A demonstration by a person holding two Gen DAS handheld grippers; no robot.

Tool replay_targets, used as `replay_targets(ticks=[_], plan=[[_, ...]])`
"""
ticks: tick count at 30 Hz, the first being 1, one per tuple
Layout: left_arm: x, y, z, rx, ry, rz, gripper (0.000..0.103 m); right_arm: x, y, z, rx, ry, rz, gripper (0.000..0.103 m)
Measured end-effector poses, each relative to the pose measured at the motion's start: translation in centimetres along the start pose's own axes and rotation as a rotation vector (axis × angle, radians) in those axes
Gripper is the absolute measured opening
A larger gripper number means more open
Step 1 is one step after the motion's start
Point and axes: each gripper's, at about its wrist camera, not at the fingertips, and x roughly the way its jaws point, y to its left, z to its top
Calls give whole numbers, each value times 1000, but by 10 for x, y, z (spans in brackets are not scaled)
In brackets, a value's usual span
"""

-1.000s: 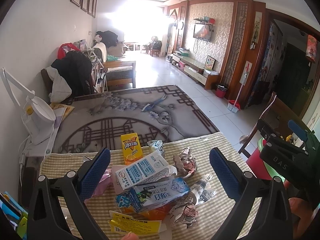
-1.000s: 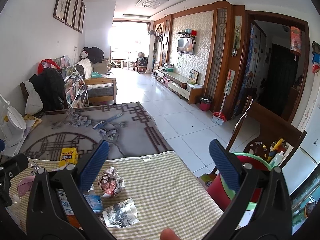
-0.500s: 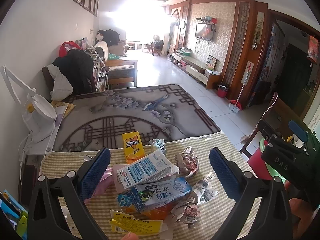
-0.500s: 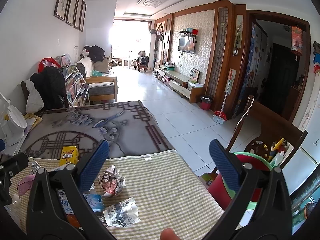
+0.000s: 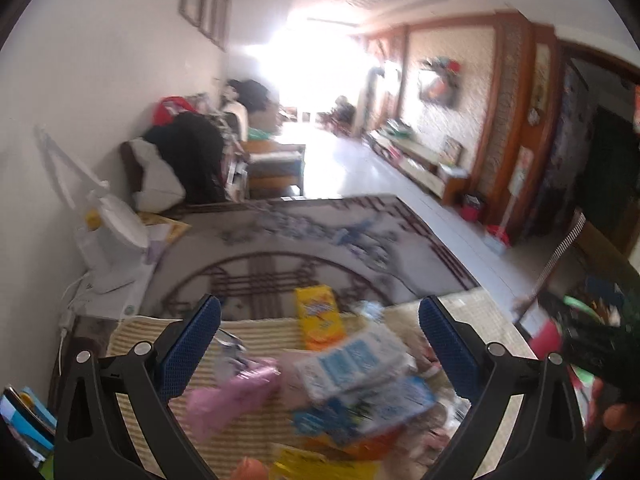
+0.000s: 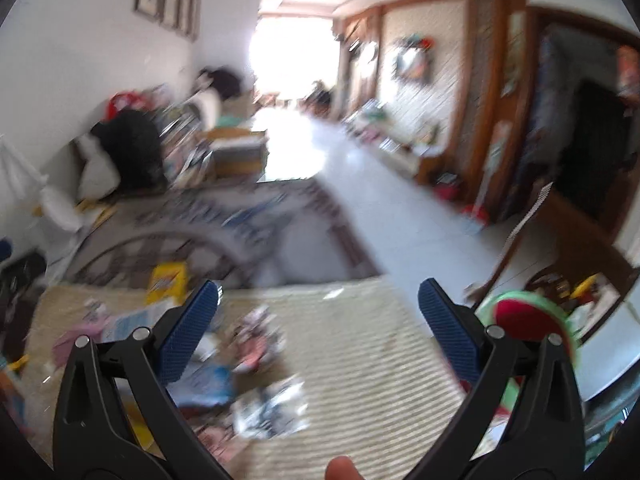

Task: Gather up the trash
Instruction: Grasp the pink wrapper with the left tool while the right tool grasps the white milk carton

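Long and bright, the living room blurs behind a striped worktop (image 5: 256, 336). Left wrist view: the left tongs (image 5: 319, 346) gape empty above the trash pile (image 5: 352, 384), a pink wrapper (image 5: 232, 396) at seven o'clock. Right wrist view: the right tongs (image 6: 318, 332) also spread empty, crumpled paper (image 6: 258, 340) toward nine o'clock, a red bin (image 6: 528, 320) at three. Best steady first, then close on one piece.

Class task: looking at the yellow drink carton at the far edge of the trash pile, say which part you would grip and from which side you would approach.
Grip the yellow drink carton across its two narrow sides, coming from above: it seems to lie flat on the striped cloth, slightly clear of the pile, though blur hides its edges.
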Motion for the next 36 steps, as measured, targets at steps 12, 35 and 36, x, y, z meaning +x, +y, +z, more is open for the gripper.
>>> replay_targets(ticks=[12, 35, 36], plan=[[56, 86, -51, 14, 319, 169, 95, 68, 109, -4, -546, 239, 346, 99], [135, 95, -97, 55, 563, 41, 57, 155, 228, -7, -1257, 685, 706, 59], [133, 97, -96, 43, 554, 46, 55, 155, 228, -6, -1246, 679, 708, 59]])
